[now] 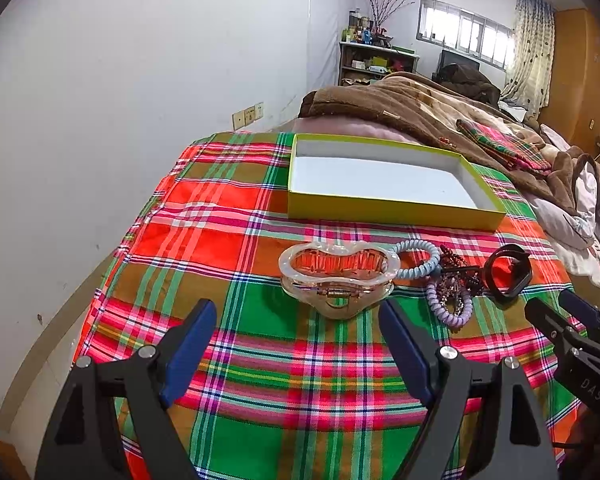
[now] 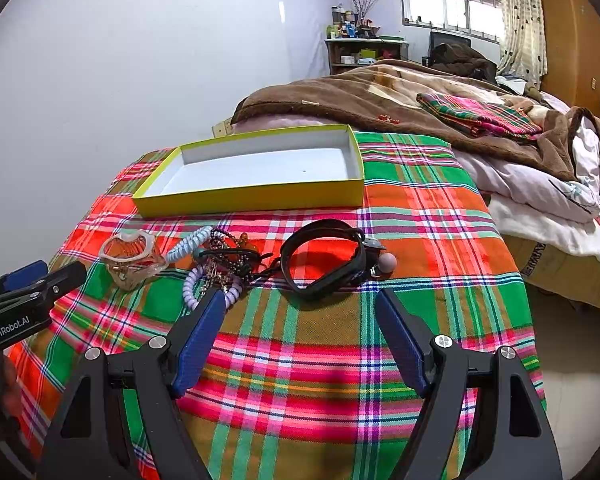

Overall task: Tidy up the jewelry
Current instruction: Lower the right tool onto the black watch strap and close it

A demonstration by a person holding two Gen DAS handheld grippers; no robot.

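Right claw (image 2: 300,312) alone shows, perhaps, a grey bead (image 2: 388,261).

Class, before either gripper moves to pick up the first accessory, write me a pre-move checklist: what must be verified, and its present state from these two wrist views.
1. Left gripper open, holding nothing: ok.
2. Right gripper open, holding nothing: ok.
3. Yellow box open and nothing inside: ok.
4. Clear hair claw lies apart enough for a clean grasp, straight ahead of the left gripper: ok.
5. Black strap free of the pile: cannot tell; a cord seems to run to it.
6. Blue coil tie, purple coil tie and beaded pieces separate: not ok, tangled.
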